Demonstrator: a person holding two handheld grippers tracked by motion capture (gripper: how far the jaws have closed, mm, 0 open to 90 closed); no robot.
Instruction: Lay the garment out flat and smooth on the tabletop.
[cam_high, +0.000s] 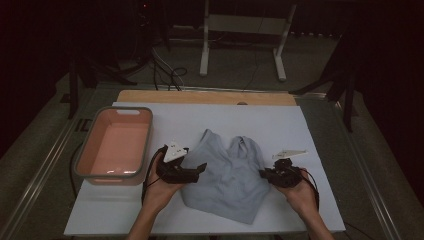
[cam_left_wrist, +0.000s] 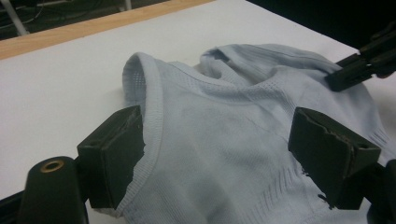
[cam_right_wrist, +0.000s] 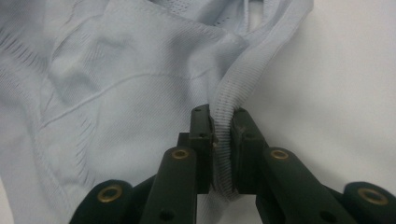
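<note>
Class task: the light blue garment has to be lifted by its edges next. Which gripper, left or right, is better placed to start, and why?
Right. The right gripper is already shut on the ribbed hem of the garment, so it could probably lift at once. The left gripper stands open over the cloth and must close first.
</note>
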